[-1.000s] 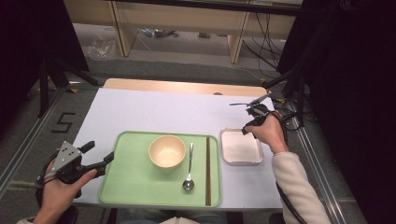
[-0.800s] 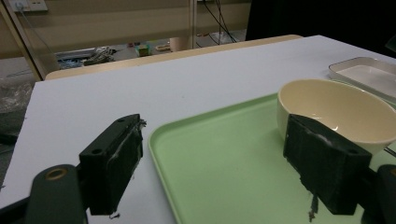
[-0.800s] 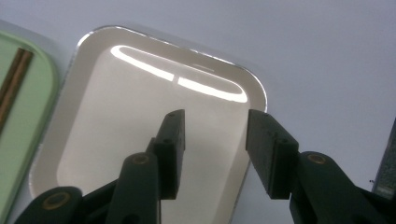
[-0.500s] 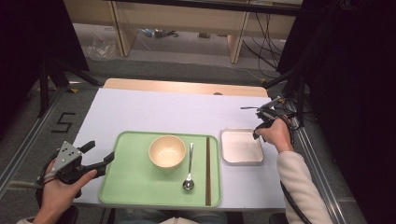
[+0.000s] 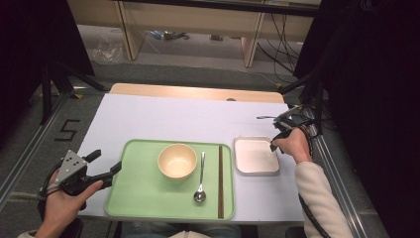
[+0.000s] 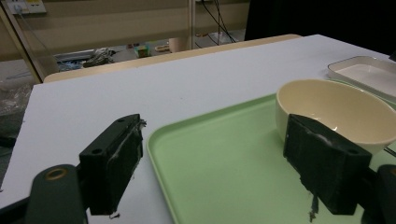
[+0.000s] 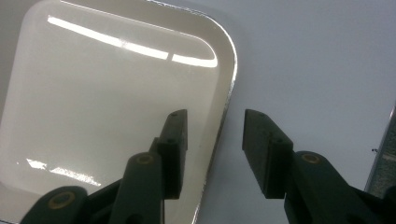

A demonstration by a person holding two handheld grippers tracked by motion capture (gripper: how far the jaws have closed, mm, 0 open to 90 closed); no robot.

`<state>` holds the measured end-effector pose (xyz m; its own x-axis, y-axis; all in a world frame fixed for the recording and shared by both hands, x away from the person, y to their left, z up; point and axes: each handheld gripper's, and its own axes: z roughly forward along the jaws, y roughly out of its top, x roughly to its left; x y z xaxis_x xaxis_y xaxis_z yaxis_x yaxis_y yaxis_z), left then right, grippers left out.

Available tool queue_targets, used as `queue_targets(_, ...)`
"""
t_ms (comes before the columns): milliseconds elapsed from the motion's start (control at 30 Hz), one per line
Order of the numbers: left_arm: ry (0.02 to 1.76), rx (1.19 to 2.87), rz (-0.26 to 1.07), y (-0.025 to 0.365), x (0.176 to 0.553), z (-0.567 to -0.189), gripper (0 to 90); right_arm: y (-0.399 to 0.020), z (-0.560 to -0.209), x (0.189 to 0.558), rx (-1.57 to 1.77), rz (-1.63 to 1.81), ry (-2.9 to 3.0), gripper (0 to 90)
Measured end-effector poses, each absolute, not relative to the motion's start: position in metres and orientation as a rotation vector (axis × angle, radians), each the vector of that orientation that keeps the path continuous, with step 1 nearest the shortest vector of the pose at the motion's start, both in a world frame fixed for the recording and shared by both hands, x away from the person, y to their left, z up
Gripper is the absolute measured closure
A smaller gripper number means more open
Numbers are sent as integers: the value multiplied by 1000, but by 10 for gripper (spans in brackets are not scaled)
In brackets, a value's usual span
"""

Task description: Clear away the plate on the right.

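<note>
Right hand (image 5: 293,145) at 3 o'clock of table (image 5: 188,116), wrist bent, right gripper (image 7: 212,140) pointing down over right rim of white dish (image 7: 93,107); jaws just closing, half apart, straddling rim, pads not pressing it

Dish squarish, sides in line with table edges, lying just at 3 o'clock of green tray (image 5: 143,196)

Left gripper (image 6: 210,163) near level at tray's 9 o'clock edge, jaws wide, empty, bowl (image 6: 334,109) ahead
</note>
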<state>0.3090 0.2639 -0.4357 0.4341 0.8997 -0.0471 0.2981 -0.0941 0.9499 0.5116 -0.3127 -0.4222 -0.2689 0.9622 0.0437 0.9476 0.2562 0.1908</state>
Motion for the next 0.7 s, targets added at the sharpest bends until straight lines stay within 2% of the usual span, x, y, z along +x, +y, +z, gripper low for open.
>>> queue_targets(167, 1059, 1633, 712, 264, 310, -436, 195, -313, -426, 512, 1772, 264, 2411, 619)
queue_targets(367, 1064, 1635, 714, 264, 309, -436, 195, -314, -425, 512, 1837, 227, 2454, 629)
queue_targets(567, 1062, 1635, 713, 264, 309, -436, 195, -317, -433, 514, 1817, 237, 2464, 660)
queue_targets(700, 1066, 1633, 713, 265, 308, -436, 194, -314, -436, 513, 1921, 190, 2410, 690)
